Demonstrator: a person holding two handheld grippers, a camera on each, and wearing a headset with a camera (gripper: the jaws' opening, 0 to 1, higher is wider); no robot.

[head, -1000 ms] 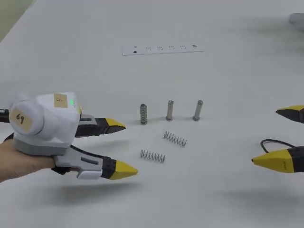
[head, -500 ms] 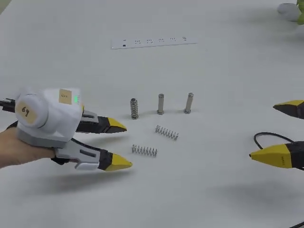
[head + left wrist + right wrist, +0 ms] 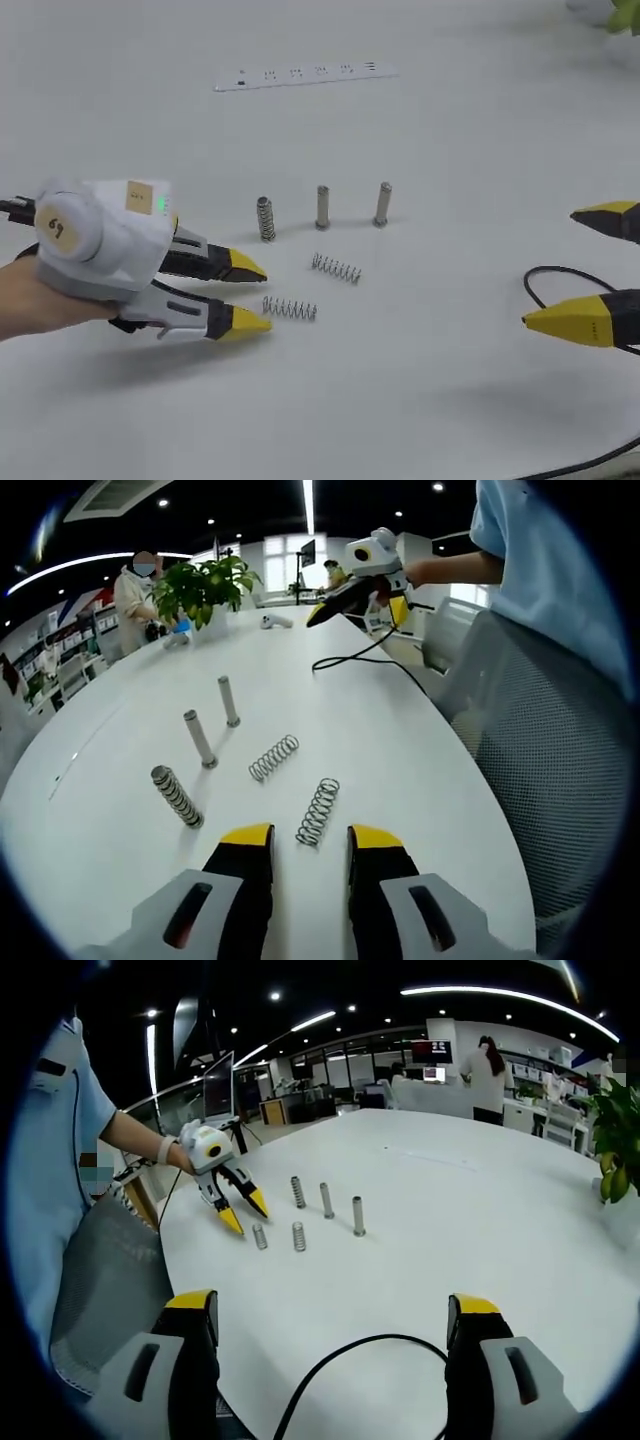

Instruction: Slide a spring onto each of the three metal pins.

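Left gripper [image 3: 248,295] has closed in on the nearer loose spring [image 3: 290,309] over the last second, and its jaws have narrowed from a wide spread to a modest gap. They are still released and hold nothing. In the left gripper view, that spring [image 3: 318,811] lies just ahead of the yellow tips, roughly in line with the gap. I read this as the start of the pick for the second pin.

Task state: the pin at 9 o'clock in the row [image 3: 265,218] already wears a spring. The middle pin [image 3: 322,207] and the 3 o'clock pin [image 3: 383,203] are bare. The other loose spring [image 3: 336,267] lies between the row and the nearer spring.

Right gripper [image 3: 555,268] hovers well apart at 3 o'clock, spread wide and empty.

Room: the tabletop [image 3: 420,400] is bare around the springs. A black cable [image 3: 545,285] loops near the right gripper. A power strip [image 3: 305,76] sits far off at 12 o'clock. In the left gripper view, the tabletop's edge curves past on the right, well clear of the work.
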